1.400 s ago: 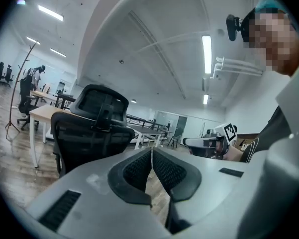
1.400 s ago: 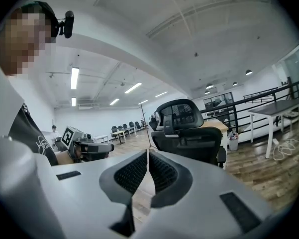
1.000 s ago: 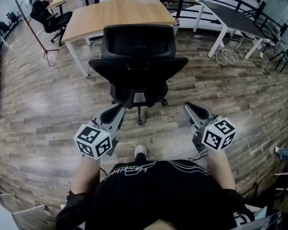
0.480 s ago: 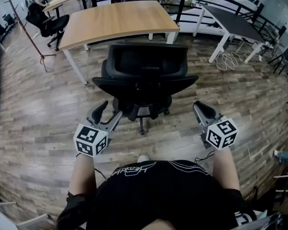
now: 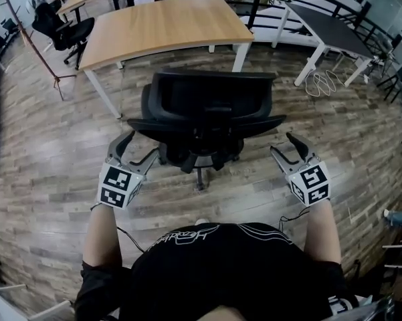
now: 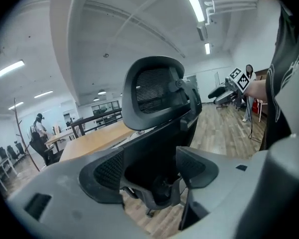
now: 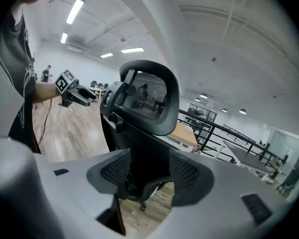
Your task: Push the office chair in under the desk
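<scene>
Standing between and just ahead of the left gripper [image 5: 137, 147] and right gripper [image 5: 282, 144], the office chair [image 5: 207, 105] likely rolls easily but swivels; push its stiff backrest edges evenly. Both pairs of jaws have just been opening wide and hold nothing. The wooden desk [image 5: 160, 25] lies beyond.

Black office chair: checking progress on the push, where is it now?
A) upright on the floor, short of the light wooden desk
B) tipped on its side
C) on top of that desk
A: the black office chair stands upright, plank floor showing between its headrest and the light wooden desk.
</scene>
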Demonstrator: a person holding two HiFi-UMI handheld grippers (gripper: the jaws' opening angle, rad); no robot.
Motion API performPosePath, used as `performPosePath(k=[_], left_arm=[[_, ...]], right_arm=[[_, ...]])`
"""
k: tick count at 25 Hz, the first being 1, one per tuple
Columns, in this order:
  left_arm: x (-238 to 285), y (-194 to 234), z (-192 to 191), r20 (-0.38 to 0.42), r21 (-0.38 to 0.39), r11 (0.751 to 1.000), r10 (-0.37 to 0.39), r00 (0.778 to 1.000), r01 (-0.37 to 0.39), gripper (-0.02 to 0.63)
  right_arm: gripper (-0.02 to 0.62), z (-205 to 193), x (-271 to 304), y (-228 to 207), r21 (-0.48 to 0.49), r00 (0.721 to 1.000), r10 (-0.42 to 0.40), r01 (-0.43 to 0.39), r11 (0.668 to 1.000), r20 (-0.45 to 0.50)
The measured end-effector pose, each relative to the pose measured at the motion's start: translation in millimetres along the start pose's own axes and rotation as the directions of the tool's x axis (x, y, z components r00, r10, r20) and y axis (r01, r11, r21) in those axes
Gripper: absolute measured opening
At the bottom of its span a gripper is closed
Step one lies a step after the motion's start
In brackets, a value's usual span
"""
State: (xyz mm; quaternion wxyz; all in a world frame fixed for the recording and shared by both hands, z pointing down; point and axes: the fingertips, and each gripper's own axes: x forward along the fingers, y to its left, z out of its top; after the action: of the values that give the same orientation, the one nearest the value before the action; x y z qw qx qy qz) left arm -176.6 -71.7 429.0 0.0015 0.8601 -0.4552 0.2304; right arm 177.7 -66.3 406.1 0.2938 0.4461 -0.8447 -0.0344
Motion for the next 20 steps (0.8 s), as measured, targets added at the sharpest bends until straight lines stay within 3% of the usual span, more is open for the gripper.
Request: performPosePath(k=[8, 13, 20], left_arm=[[28, 34, 3, -0.075, 0.186, 0.982, 0.036, 0.997, -0.022, 0.302], [39, 36, -2, -0.116, 0.238, 0.97, -0.019, 0.993, 0.046, 0.302], [55, 40, -16, -0.164, 0.302, 0.951, -0.016, 0.986, 0.066, 0.301]], right_arm=[[0.264, -13, 44, -25, -0.178, 0.991, -0.086, 0.067, 0.982, -0.1], [0.267, -11, 63, -39, -0.259, 0.983, -0.134, 0.097, 0.961, -0.129], [0.267, -21, 81, -45, -0.397, 0.969, -0.192, 0.115, 0.911, -0.158]])
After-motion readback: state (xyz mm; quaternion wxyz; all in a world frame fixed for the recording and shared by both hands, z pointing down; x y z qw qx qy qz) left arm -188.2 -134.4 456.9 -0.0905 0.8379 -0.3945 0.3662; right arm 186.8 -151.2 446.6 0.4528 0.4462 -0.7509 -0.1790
